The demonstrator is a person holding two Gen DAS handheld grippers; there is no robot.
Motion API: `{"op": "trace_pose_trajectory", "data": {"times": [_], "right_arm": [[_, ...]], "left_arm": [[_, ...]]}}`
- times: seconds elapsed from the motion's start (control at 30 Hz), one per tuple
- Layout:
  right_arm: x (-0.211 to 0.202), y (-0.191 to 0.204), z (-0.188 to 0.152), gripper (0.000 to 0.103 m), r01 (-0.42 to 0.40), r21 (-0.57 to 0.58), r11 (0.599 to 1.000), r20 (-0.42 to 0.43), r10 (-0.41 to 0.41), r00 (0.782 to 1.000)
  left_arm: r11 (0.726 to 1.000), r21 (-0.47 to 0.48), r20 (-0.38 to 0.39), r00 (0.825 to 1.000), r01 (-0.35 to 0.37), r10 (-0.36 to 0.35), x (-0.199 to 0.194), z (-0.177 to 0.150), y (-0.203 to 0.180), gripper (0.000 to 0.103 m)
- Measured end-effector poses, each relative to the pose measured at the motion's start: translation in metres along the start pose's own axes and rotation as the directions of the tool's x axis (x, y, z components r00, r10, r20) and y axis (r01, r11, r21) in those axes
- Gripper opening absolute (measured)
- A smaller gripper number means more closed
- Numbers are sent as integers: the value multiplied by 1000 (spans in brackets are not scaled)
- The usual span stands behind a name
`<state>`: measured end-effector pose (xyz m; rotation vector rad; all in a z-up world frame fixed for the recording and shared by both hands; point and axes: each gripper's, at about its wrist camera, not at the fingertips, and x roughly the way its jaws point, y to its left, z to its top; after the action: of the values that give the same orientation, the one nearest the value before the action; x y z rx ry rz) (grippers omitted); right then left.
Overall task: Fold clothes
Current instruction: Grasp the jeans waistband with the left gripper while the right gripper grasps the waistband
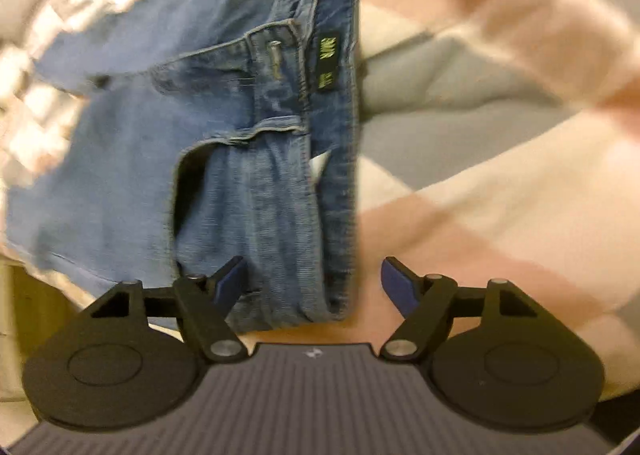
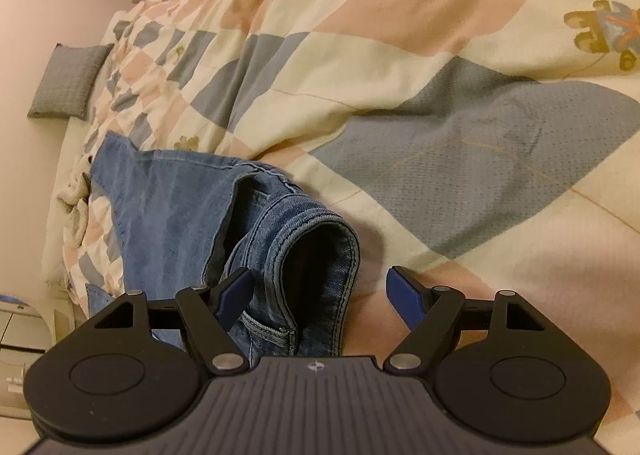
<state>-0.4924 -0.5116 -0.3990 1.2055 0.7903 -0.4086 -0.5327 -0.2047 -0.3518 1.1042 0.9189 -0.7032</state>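
Observation:
A pair of blue jeans (image 1: pixel 168 143) lies on a checked quilt (image 1: pixel 500 159), waistband to the right with its dark label (image 1: pixel 327 61) showing. My left gripper (image 1: pixel 312 283) is open, its jaws wide apart just above the near end of the waistband, holding nothing. In the right wrist view the jeans (image 2: pixel 176 215) lie folded lengthwise, the waistband end (image 2: pixel 320 255) gaping open close to the camera. My right gripper (image 2: pixel 320 291) is open, its jaws on either side of that waistband end, gripping nothing. The left wrist view is motion-blurred.
The quilt (image 2: pixel 400 55) covers a bed and has cream, pink and grey squares. A grey cushion (image 2: pixel 68 81) lies at the far left edge of the bed. A crumpled light cloth (image 2: pixel 76 203) sits beside the jeans' far end. A white unit (image 2: pixel 16 327) stands low left.

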Motion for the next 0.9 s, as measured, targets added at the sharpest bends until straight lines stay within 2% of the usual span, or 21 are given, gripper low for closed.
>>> {"op": "trace_pose_trajectory", "data": {"times": [0.03,0.13,0.17,0.23,0.3,0.33,0.37,0.4,0.47,0.5,0.53,0.6,0.7,0.8,0.9], "right_arm": [[0,0,1,77,-10,-6,1000,-1,10,1000],[4,2,2,77,-40,-24,999,-12,39,999],[7,2,2,77,-54,-21,998,-15,53,998],[13,0,3,77,-89,6,996,-14,90,996],[20,-1,4,78,-112,42,993,-6,112,994],[22,-1,6,77,-124,56,991,-3,124,992],[23,0,8,76,-137,63,989,0,137,991],[23,1,10,70,-149,65,987,5,149,989],[23,3,14,51,-172,62,983,12,172,985],[24,4,16,38,-168,59,984,8,167,986],[25,4,16,30,-151,60,987,1,151,989],[24,7,16,19,-102,35,994,-1,102,995],[6,15,14,15,-99,-28,995,32,100,994],[-28,15,14,14,-119,-42,992,105,123,987],[-61,5,16,13,-125,-21,992,176,126,976]], "left_arm": [[1000,-1,-2,1000,-25,25,1,-1,0,63],[992,76,3,995,-102,102,5,-7,-9,64],[982,131,1,991,-133,134,9,-8,-18,64],[946,253,19,979,-203,205,20,-12,-39,66],[933,274,49,973,-232,227,26,-13,-40,69],[941,257,52,975,-220,214,26,-12,-36,66],[963,208,40,985,-173,168,24,-10,-25,52],[976,172,35,991,-131,127,22,-9,-16,44],[971,207,62,992,-122,111,14,-14,-14,27],[962,241,78,991,-129,113,12,-18,-16,27],[957,262,84,991,-126,108,12,-20,-16,26],[953,290,93,993,-93,69,11,-22,-11,23],[959,284,120,991,15,-51,-5,-19,10,22],[945,314,182,971,93,-156,-34,-14,24,21],[924,351,226,944,153,-242,-61,-4,21,21]]}}
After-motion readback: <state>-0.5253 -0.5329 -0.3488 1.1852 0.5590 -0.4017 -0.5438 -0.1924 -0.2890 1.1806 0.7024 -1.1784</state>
